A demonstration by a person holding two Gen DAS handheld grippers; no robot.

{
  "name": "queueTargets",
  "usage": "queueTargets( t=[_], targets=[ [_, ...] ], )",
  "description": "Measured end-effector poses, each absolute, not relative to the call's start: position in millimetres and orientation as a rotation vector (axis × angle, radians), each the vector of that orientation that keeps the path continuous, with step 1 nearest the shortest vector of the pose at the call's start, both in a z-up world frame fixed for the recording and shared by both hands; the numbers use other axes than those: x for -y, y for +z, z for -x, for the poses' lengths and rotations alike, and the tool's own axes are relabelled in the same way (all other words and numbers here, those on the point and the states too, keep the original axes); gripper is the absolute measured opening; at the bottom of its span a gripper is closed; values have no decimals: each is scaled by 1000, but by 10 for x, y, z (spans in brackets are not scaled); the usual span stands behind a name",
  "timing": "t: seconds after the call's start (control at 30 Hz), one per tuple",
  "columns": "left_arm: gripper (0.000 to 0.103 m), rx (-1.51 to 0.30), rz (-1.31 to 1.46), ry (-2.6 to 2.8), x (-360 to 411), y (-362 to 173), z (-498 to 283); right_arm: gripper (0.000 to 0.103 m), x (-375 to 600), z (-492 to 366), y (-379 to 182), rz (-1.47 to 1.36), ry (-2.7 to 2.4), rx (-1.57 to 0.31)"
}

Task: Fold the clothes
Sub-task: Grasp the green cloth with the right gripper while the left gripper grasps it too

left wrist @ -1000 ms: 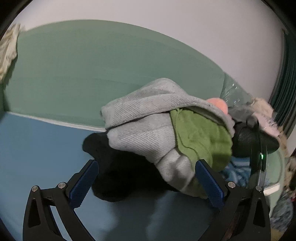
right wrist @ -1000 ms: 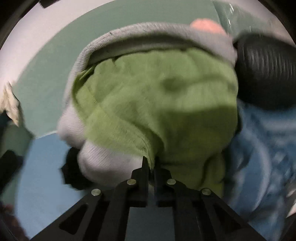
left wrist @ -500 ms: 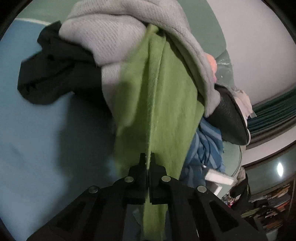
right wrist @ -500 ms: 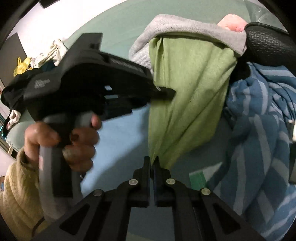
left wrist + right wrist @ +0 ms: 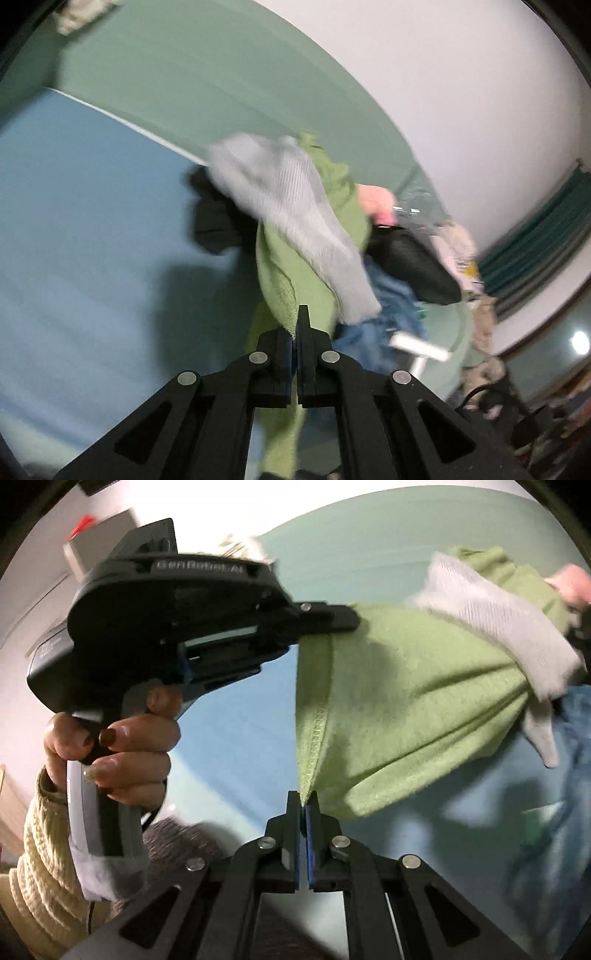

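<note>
A green garment (image 5: 406, 701) is stretched between both grippers, held above the blue bed sheet (image 5: 236, 746). My right gripper (image 5: 303, 806) is shut on its lower hem corner. My left gripper (image 5: 296, 325) is shut on another edge of the green garment (image 5: 284, 266); in the right wrist view the left gripper (image 5: 343, 618) pinches the upper corner. A grey knit garment (image 5: 291, 206) lies draped over the green one's far end (image 5: 498, 627). The far end stays caught in the clothes pile.
A black garment (image 5: 214, 221) lies on the blue sheet (image 5: 74, 221) behind the pile. Blue striped cloth (image 5: 388, 306) and a black object (image 5: 413, 269) lie at the right. A green headboard (image 5: 184, 74) and a white wall stand behind.
Both grippers have pulled the green garment back out of the pile, spreading its hem between them. The grey garment has slid along on top. The left view swung up toward the headboard.
</note>
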State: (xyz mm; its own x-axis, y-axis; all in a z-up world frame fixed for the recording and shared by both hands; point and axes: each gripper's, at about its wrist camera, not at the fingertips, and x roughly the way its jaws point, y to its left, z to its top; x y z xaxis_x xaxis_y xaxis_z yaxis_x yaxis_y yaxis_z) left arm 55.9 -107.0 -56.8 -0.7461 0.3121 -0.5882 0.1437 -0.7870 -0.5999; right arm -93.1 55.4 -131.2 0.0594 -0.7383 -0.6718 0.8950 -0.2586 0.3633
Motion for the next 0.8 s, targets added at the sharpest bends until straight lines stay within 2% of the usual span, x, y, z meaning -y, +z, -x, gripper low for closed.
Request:
queueTargets(
  t=[0.23, 0.3, 0.37, 0.47, 0.53, 0.6, 0.7, 0.8],
  targets=[
    [1, 903, 1434, 2718, 1279, -949, -1093, 4, -441, 383, -1484, -933, -1382, -307],
    [1, 822, 1498, 2721, 1160, -999, -1093, 13, -473, 502, -1514, -944, -1405, -317],
    [1, 770, 1513, 2717, 1062, -1063, -1051, 17, -540, 748, -1538, -975, -1423, -286],
    [1, 686, 1556, 2709, 924, -1071, -934, 38, -640, 1134, -1402, -1016, -1515, -191],
    [1, 647, 1577, 2698, 821, -1093, -874, 42, -723, 1435, -1282, -1007, -1640, -152],
    [1, 699, 1559, 2661, 824, -1097, -860, 56, -844, 1725, -1195, -1022, -1728, -106],
    [1, 833, 1423, 2620, 980, -959, -967, 69, -888, 2100, -1101, -1069, -1828, -77],
    [1, 855, 1289, 2613, 1006, -654, -1070, 69, -724, 2378, -1080, -1141, -1890, -24]
  ],
)
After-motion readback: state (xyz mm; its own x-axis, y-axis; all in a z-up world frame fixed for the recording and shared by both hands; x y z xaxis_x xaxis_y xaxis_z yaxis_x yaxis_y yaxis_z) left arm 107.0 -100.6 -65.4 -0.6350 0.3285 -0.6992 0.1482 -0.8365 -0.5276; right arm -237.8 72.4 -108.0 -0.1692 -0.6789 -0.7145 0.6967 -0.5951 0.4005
